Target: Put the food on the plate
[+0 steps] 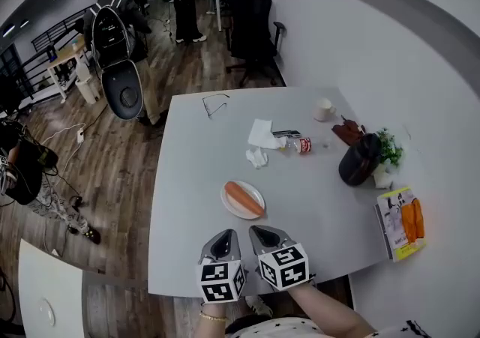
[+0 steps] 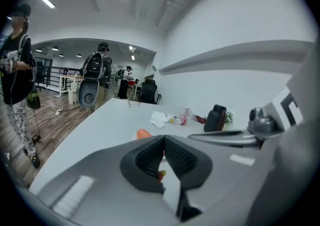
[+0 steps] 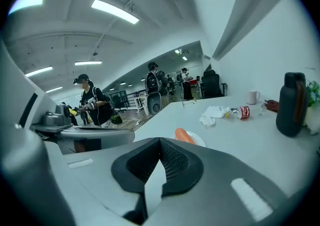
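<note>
An orange sausage-shaped food (image 1: pixel 244 197) lies on a small white plate (image 1: pixel 234 210) near the front middle of the grey table (image 1: pixel 195 179). My left gripper (image 1: pixel 223 243) and right gripper (image 1: pixel 268 237) sit side by side just in front of the plate, near the table's front edge. Neither touches the plate. In the left gripper view the jaws (image 2: pixel 163 140) meet at their tips with nothing held, and the food (image 2: pixel 143 133) shows just beyond them. The right gripper (image 3: pixel 160 142) is shut and empty too, with the food (image 3: pixel 184 135) and plate (image 3: pixel 199 141) ahead of it.
Further back on the table are crumpled tissues (image 1: pixel 261 136), a red can (image 1: pixel 303 145), a cup (image 1: pixel 323 109), glasses (image 1: pixel 215 104), a black bottle (image 1: pixel 358 159), a small plant (image 1: pixel 388 148) and a yellow pack of carrots (image 1: pixel 403 222). People and an office chair (image 1: pixel 251 25) stand beyond the table.
</note>
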Available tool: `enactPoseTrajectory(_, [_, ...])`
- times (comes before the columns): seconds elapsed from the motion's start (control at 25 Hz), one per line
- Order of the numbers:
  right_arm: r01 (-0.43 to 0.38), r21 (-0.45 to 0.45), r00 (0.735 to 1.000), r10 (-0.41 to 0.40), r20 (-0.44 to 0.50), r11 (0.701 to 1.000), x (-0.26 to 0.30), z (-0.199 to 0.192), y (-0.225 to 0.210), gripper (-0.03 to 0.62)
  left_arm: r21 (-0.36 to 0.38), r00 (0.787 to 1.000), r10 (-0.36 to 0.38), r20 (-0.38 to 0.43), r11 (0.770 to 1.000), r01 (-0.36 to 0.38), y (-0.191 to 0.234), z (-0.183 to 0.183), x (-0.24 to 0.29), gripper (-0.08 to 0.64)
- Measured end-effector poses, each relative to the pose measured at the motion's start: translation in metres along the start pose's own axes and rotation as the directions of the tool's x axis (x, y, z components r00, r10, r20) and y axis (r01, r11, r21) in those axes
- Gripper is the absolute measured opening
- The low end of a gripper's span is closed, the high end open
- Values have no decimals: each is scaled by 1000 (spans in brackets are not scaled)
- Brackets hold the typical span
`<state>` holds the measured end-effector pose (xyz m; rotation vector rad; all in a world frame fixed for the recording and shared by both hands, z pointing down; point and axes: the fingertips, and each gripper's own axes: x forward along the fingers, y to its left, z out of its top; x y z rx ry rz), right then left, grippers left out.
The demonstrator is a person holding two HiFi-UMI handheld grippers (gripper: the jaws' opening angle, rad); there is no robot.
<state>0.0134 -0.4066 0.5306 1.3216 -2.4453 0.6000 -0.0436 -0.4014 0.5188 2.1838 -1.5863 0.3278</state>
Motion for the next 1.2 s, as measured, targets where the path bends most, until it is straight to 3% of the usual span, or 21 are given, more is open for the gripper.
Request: enactPoseTrajectory(1.2, [-6,-35,998,8,57,999,-32,20,0,-2,62,999,15,49,998,-18,-31,20,-22,8])
